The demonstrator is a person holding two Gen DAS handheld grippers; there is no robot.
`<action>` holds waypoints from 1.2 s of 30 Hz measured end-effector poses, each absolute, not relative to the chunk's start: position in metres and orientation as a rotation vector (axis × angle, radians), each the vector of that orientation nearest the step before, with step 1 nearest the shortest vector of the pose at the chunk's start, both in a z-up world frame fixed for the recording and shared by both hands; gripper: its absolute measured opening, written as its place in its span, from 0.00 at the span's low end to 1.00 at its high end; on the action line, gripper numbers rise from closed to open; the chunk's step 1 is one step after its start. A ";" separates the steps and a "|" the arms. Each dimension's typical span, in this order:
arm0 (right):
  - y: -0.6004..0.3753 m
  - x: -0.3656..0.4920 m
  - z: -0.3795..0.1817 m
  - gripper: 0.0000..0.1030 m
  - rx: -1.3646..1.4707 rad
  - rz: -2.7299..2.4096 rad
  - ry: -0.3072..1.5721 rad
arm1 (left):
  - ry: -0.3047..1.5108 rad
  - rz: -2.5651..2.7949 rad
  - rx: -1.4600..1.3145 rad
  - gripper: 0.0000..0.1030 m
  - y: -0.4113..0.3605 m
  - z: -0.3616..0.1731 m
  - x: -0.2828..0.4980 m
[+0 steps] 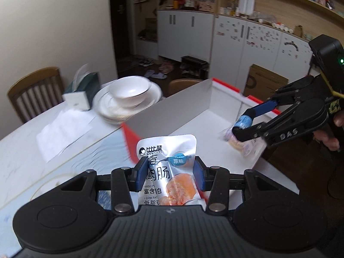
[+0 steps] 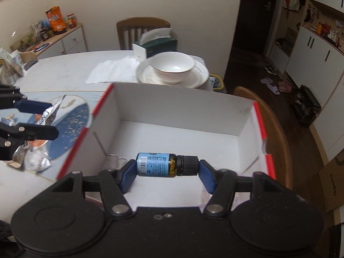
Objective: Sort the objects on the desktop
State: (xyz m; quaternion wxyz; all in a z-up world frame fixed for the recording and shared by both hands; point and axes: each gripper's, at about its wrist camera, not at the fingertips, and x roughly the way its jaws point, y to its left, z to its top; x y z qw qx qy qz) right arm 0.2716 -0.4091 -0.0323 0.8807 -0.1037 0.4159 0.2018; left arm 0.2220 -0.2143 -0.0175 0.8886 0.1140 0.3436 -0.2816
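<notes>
At lower centre of the left wrist view, a pouch (image 1: 167,172) is clamped upright by the left tongs (image 1: 169,175) beside the box (image 1: 172,107), presumably for dropping in. At lower centre of the right view, a bottle (image 2: 165,164) is pinched end to end by the right tongs (image 2: 166,173) over the box's white floor, on the tabletop (image 2: 64,68).

Left tool (image 1: 169,173): pointed forward and downward, its blue pads (image 1: 140,175) pressed on either side of a silver snack pouch (image 1: 166,167) held upright between them. Right tool (image 2: 167,172): pitched downward, clamping a small brown bottle (image 2: 165,164) lengthwise, one pad at the base, one at the cap. A hand (image 1: 331,137) grips the right tool's handle at the frame edge.
</notes>
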 end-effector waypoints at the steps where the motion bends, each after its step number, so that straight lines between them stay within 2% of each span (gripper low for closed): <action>1: -0.412 0.274 -0.034 0.60 -0.216 0.416 0.868 | 0.711 -0.595 0.246 0.42 -0.221 -0.017 0.227; 11: -0.422 0.289 -0.051 0.60 -0.202 0.398 0.905 | 0.712 -0.678 0.316 0.42 -0.276 -0.023 0.274; 36: -0.414 0.324 -0.105 0.59 -0.186 0.401 1.096 | 0.977 -0.734 0.473 0.42 -0.337 -0.107 0.339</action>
